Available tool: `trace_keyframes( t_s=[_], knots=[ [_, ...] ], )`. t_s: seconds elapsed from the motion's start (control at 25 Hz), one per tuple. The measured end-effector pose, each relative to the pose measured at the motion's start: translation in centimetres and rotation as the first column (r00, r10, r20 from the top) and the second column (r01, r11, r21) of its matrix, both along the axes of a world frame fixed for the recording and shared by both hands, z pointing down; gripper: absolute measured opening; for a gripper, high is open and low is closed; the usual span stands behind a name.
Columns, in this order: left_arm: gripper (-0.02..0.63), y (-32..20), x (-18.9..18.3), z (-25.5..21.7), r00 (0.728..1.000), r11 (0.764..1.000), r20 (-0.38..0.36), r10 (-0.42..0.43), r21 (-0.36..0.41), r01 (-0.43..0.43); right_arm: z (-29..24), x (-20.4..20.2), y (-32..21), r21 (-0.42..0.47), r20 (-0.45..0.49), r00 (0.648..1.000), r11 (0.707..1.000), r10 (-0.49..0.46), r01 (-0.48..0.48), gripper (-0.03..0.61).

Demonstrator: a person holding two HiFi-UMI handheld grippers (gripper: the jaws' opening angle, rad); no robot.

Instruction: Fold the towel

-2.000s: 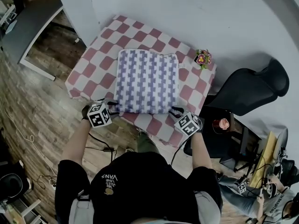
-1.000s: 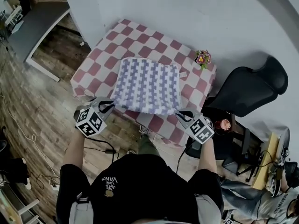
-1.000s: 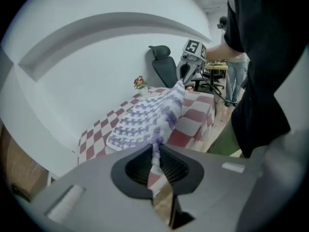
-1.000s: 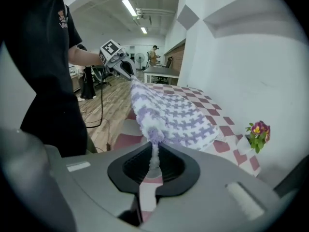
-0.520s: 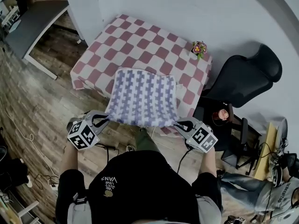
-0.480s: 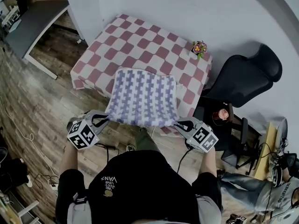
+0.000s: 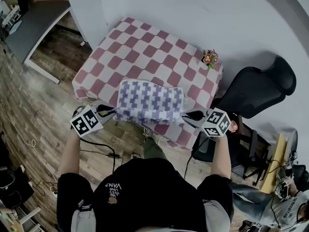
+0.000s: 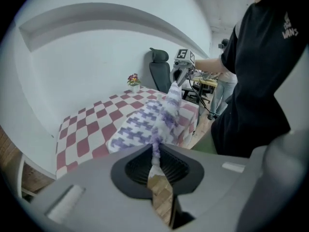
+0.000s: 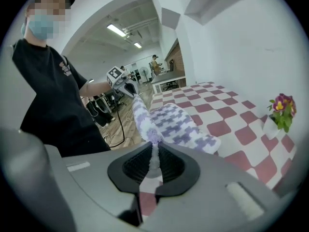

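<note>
**A:** What sort of room is it?

**B:** A table covered in red-and-white checked cloth (image 7: 145, 47) stands against a smooth white wall (image 7: 203, 8). A dark wooden plank floor (image 7: 29, 110) runs along its left and near sides. A black padded office chair (image 7: 260, 88) stands to the right. At the upper left a flat grey desk (image 7: 34, 21) is cut off by the frame.

**A:** Anything lying on the table?

**B:** A small pot of pink and yellow flowers (image 7: 209, 58) sits at the far right corner. The purple-and-white patterned towel (image 7: 149, 100), soft and nubbly, lies over the near half.

**A:** How does the towel lie?

**B:** It is doubled into a broad band. Its raised edge is stretched between the two tools, above the table's near side, and the rest drapes down onto the checks.

**A:** And the claws?

**B:** The left gripper (image 8: 155, 158) has its ribbed black pads nearly together, pinching a bunched corner of the towel. The right gripper (image 9: 154, 161) is clamped the same way on the opposite corner.

**A:** What can't you make out?

**B:** The towel hides the middle of the table's near edge. The person's black shirt (image 7: 149, 192) covers the floor below. I can't tell whether the towel's layers line up underneath.
</note>
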State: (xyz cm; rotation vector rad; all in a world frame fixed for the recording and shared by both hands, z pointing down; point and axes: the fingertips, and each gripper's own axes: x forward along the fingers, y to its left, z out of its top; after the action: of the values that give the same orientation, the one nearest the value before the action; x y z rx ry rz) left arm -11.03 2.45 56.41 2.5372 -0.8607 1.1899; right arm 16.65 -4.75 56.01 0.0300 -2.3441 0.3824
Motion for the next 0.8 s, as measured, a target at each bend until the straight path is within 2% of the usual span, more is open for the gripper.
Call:
trace_keyframes(
  t_s=[0.12, 0.28, 0.44, 0.56, 0.64, 0.72, 0.8],
  knots=[
    [0.037, -4.9, -1.1, 1.5, 0.999, 0.998, -0.025, -0.042, -0.048, 0.04, 1.6, -0.9, -4.8, -0.069, -0.025, 0.999, 0.997, 0.027, -0.028, 0.034],
    [0.037, -10.5, -2.2, 4.1, 0.995, 0.985, -0.022, -0.097, -0.145, 0.092, 4.8, -2.0, -9.9, -0.151, -0.079, 0.996, 0.987, 0.043, -0.055, 0.034],
    [0.037, -14.0, -3.1, 7.3, 0.985, 0.95, -0.013, -0.173, -0.265, 0.163, 7.8, -2.8, -13.0, -0.217, -0.128, 0.989, 0.97, 0.079, -0.106, 0.035],
    [0.04, -15.3, -3.5, 9.4, 0.969, 0.917, -0.005, -0.246, -0.325, 0.231, 9.6, -3.0, -15.1, -0.186, -0.166, 0.968, 0.958, 0.188, -0.217, 0.072],
    [0.04, -16.2, -3.6, 10.0, 0.95, 0.896, -0.035, -0.311, -0.346, 0.28, 10.1, -2.5, -16.6, -0.143, -0.171, 0.945, 0.942, 0.28, -0.305, 0.117],
    [0.055, -16.9, -4.1, 10.2, 0.914, 0.869, -0.087, -0.396, -0.358, 0.342, 10.1, -1.5, -17.5, -0.128, -0.151, 0.917, 0.912, 0.369, -0.389, 0.177],
    [0.168, -17.4, -5.1, 9.9, 0.868, 0.845, -0.138, -0.477, -0.345, 0.409, 9.6, 0.0, -18.2, -0.125, -0.111, 0.871, 0.863, 0.478, -0.489, 0.233]
  ],
)
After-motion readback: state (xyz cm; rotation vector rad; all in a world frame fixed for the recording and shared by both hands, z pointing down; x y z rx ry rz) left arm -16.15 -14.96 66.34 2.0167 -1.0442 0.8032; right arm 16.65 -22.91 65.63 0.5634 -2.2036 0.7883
